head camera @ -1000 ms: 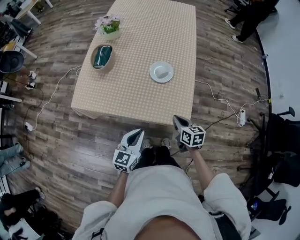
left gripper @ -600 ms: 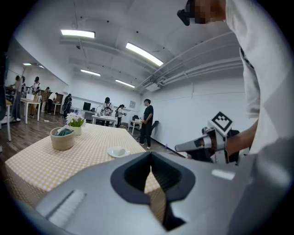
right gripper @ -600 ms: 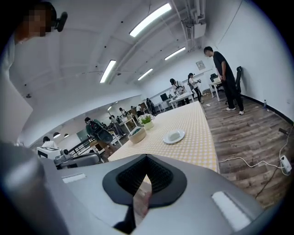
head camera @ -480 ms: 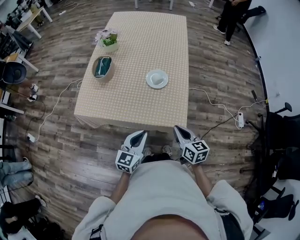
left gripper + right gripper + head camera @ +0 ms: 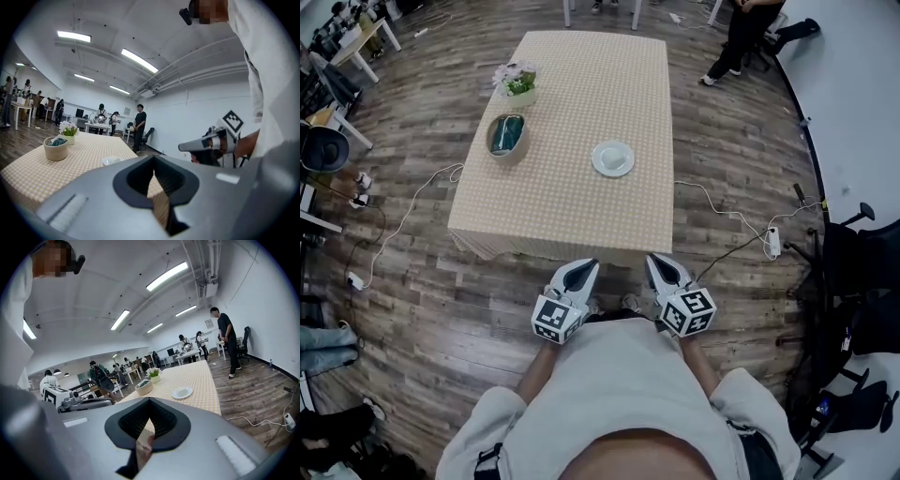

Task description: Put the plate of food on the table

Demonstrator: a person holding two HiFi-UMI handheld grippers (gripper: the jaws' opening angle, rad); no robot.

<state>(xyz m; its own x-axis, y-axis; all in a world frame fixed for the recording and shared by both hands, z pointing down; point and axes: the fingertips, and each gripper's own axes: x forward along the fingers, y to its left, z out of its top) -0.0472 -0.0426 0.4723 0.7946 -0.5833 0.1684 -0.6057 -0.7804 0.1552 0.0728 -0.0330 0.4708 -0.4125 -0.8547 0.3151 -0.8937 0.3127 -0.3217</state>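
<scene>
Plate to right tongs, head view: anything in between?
Bare. Head view shows only checked tablecloth from the plate to its near edge, then wood floor up to the right tongs.

White plate (image 5: 613, 158); beige checked table (image 5: 581, 94); tan bowl (image 5: 507, 141); brown wood-grain floor (image 5: 441, 281).

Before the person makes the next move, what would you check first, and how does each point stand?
1. The white round plate rests on the beige checked-cloth table: ok.
2. That plate sits apart from the tan round bowl: ok.
3. The left gripper is shut, nothing between its jaws: ok.
4. The right gripper is shut, nothing between its jaws: ok.
5. Food on the plate: cannot tell.
</scene>
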